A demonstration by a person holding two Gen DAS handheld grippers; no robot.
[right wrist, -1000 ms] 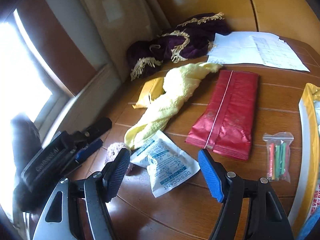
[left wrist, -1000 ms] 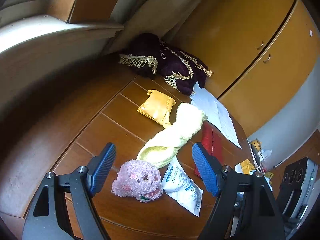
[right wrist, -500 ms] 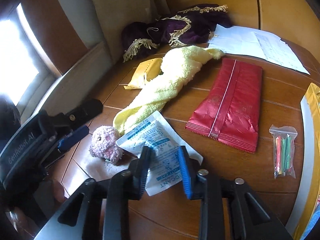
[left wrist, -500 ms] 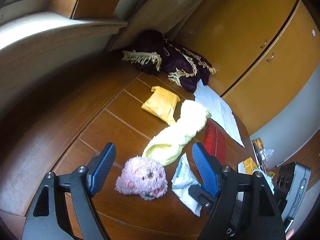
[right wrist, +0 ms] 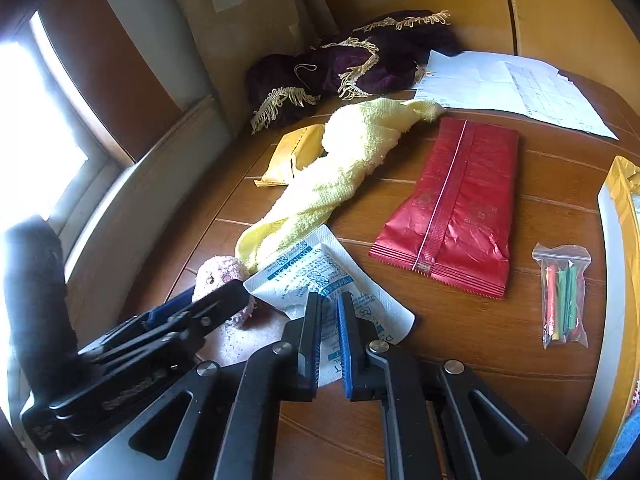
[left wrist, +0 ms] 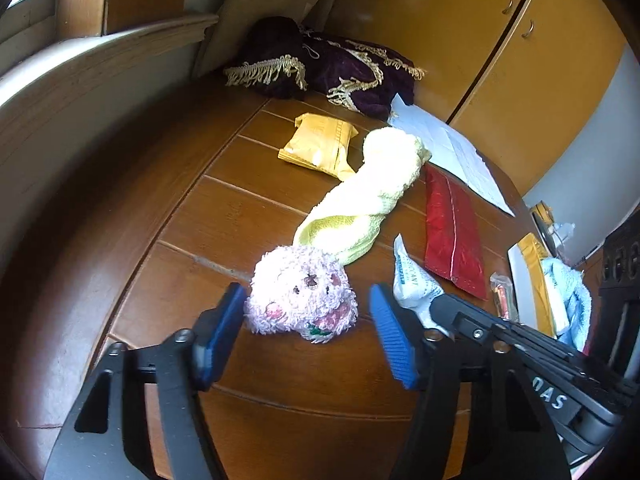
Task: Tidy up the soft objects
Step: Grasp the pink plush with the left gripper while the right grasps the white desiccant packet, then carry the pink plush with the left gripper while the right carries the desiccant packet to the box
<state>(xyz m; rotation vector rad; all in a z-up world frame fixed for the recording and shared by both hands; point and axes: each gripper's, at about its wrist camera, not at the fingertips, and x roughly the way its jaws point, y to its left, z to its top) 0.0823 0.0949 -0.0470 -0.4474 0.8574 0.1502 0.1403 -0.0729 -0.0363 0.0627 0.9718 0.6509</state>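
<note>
Since 0.5 s ago the right gripper (right wrist: 329,316) has narrowed from a small gap to pads clamped on the near edge of the white desiccant sachet (right wrist: 320,276), crinkled paper with blue print. The left gripper (left wrist: 306,320) has moved in; its blue ribbed fingers (left wrist: 390,338), spread wide, now flank the fuzzy pink plush toy (left wrist: 302,294) on the wooden table (left wrist: 200,224), not touching it. The twisted yellow terry towel (left wrist: 368,196) lies just behind the toy. Clear zip bag (right wrist: 564,294) holds coloured sticks.
</note>
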